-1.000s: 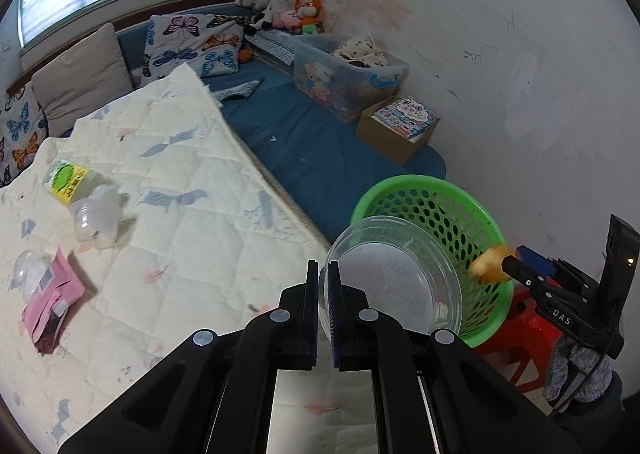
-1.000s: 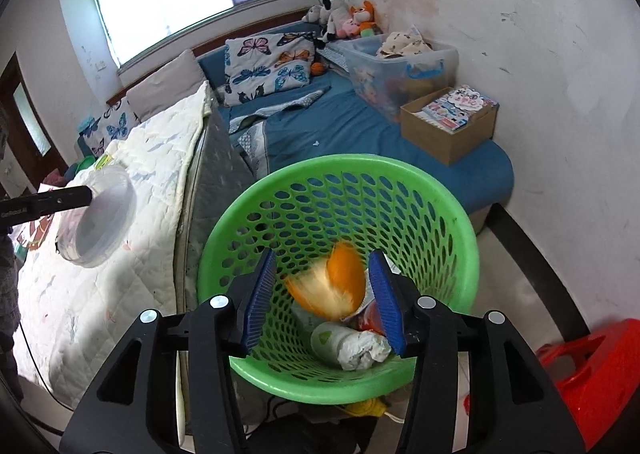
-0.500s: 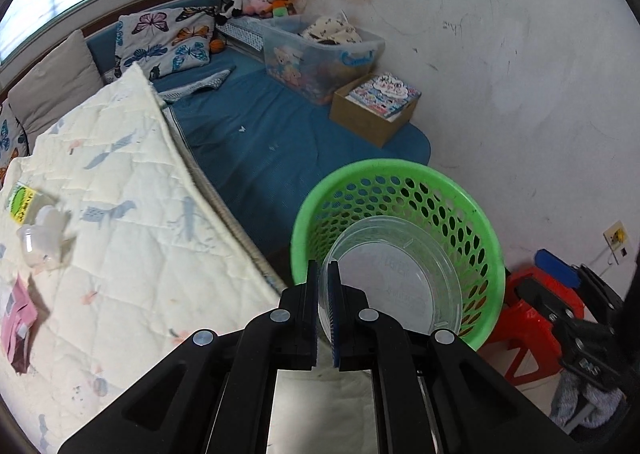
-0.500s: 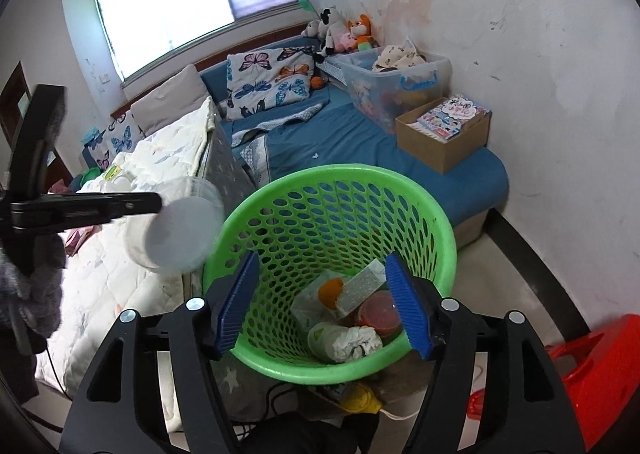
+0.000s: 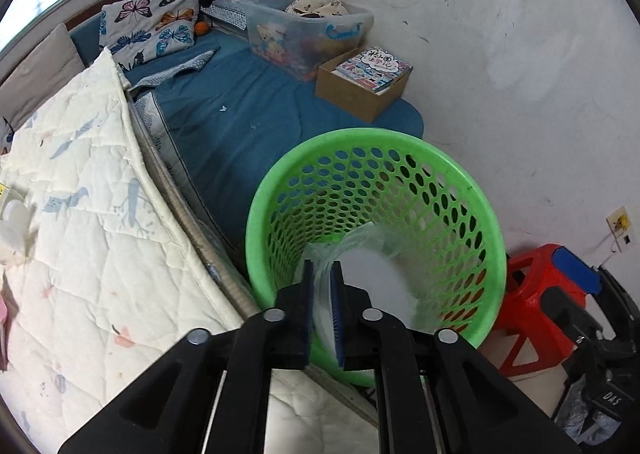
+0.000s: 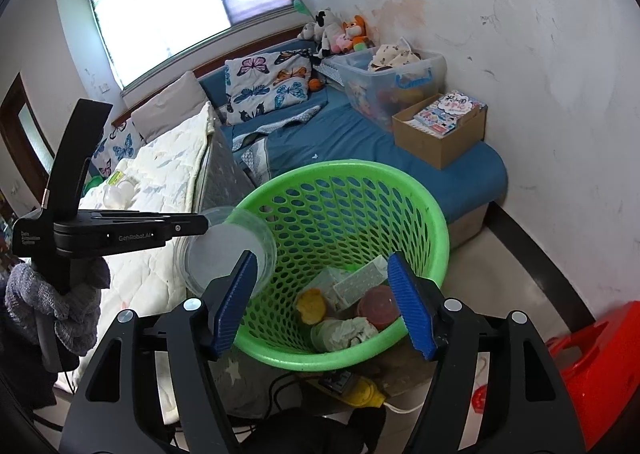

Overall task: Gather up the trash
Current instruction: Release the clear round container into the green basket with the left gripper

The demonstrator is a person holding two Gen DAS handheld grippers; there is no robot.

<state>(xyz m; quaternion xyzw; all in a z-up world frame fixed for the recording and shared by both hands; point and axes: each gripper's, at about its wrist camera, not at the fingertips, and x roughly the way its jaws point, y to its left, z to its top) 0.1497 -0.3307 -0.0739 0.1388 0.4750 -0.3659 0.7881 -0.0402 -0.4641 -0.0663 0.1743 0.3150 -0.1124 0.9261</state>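
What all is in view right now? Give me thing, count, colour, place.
basket: one, green, on floor beside bed
clear lid: one, see-through, over basket rim, between left fingers
trash in basket: several pieces, mixed colours
quilt: one, cream, on bed
storage bin: one, clear, on blue mattress
cardboard box: one, brown, beside bin
stool: one, red, by the wall
left gripper: black, jaws just opening, lid between them
right gripper: black, open, empty

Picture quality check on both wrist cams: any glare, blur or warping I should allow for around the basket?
Left wrist: fisheye bends the wall and dark corners frame it; the clear container by the left claw looks smeared over the green basket. Right wrist: the window is blown out white, but the basket contents stay sharp.
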